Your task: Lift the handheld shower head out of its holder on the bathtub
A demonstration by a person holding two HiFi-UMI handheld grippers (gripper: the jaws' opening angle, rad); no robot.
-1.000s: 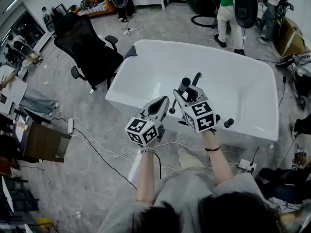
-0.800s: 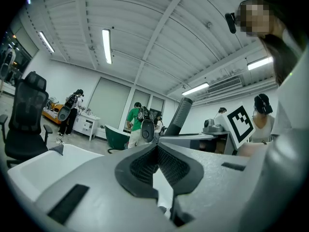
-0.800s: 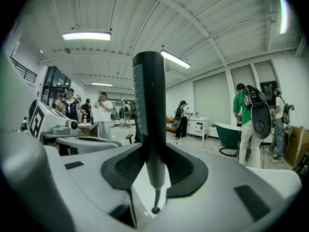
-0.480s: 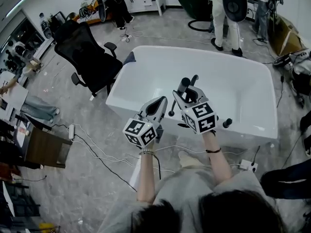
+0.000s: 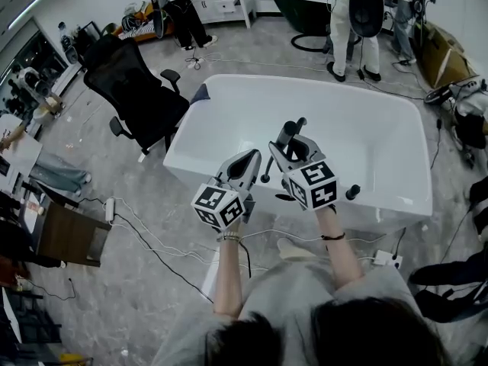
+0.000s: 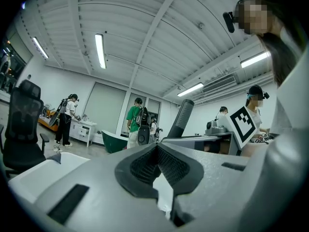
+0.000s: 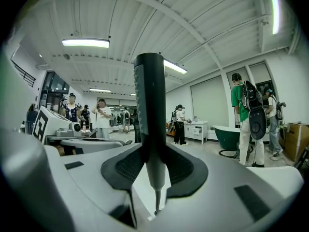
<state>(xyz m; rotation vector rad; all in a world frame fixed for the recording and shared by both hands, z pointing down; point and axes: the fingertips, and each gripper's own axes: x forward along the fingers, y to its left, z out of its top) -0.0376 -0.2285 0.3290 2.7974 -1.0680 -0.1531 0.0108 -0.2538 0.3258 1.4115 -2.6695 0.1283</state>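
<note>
Shower head point(image 7: 149, 110) has risen slightly, clamped in right gripper point(image 7: 153, 166)

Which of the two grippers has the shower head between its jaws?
The right gripper: its jaws clamp the dark shower head, which stands upright between them. The left gripper is shut with nothing between its jaws.

black office chair point(image 5: 137, 90), dark green tub point(image 5: 303, 8)

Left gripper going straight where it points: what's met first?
Seemingly nothing near: it would pass over the white bathtub, left of the shower head, toward the distant person in green; depth unclear.
</note>
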